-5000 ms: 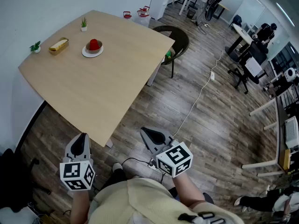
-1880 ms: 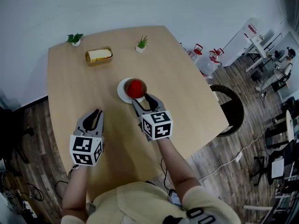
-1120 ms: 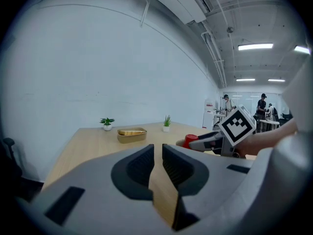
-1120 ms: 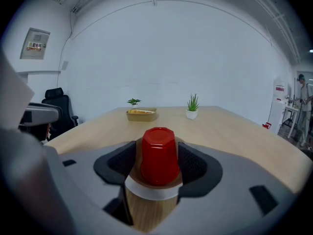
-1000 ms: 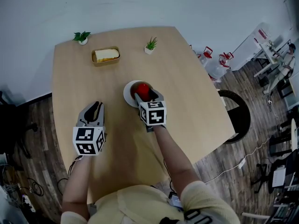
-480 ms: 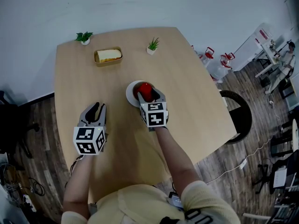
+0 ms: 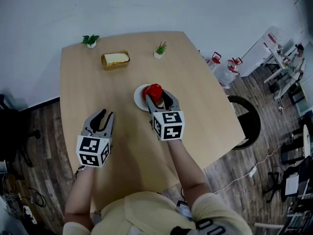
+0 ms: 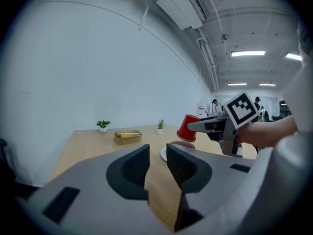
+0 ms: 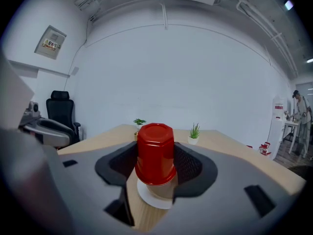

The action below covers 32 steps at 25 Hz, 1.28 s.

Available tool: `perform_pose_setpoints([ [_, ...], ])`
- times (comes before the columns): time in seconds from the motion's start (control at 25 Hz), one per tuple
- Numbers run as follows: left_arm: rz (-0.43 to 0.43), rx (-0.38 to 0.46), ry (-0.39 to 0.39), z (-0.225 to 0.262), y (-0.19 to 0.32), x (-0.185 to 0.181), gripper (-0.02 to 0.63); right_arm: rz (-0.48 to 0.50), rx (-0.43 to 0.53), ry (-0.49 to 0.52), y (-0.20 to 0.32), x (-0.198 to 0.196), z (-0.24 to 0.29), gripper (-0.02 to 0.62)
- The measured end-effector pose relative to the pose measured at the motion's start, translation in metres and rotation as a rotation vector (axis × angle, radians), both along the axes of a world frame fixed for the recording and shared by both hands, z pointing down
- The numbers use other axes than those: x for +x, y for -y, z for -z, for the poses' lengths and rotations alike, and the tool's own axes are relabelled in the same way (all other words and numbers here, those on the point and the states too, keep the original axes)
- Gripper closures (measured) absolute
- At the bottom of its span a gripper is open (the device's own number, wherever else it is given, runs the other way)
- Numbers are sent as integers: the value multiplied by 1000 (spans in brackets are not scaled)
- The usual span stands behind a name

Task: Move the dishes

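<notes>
Plainly inverted, the glossy red cup [image 9: 154, 143] (faceted base uppermost) sits clamped in the right gripper [image 9: 155, 155].

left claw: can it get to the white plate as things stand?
Probably yes. Bare tabletop lies between the left claw and the near rim of the white plate. Its jaws have just been opening, empty. The right claw holds the red cup above the plate, crowding only that side.

Head view high overhead, facing steeply down on the table [image 7: 88, 97], left gripper view low across it toward the wall [image 8: 98, 72], right gripper view close behind the red cup [image 9: 155, 153], all sharing the white plate [image 7: 138, 97].
</notes>
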State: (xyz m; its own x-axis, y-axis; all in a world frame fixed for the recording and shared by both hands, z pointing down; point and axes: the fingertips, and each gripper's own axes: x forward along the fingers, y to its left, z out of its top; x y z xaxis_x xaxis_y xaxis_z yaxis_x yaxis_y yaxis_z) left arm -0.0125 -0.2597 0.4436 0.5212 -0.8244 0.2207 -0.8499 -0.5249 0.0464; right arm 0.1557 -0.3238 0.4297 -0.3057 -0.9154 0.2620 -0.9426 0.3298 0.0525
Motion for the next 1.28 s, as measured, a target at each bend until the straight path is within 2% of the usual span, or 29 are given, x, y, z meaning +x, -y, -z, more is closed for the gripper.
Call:
perform_pose_setpoints([
  [0.32, -90, 48, 64, 14, -26, -7, 505, 56, -13, 116, -40, -24, 25, 356],
  [0.64, -181, 128, 258, 15, -44, -14, 499, 150, -107, 302, -71, -57, 31, 356],
  [0.96, -204, 148, 320, 12, -56, -17, 499, 235, -213, 555, -98, -86, 32, 356],
  [1.2, -230, 211, 444, 11, -60, -11, 499, 296, -304, 724, -113, -101, 30, 356],
  [1.28, -227, 220, 437, 10, -64, -10, 499, 319, -333, 779, -122, -106, 27, 356],
])
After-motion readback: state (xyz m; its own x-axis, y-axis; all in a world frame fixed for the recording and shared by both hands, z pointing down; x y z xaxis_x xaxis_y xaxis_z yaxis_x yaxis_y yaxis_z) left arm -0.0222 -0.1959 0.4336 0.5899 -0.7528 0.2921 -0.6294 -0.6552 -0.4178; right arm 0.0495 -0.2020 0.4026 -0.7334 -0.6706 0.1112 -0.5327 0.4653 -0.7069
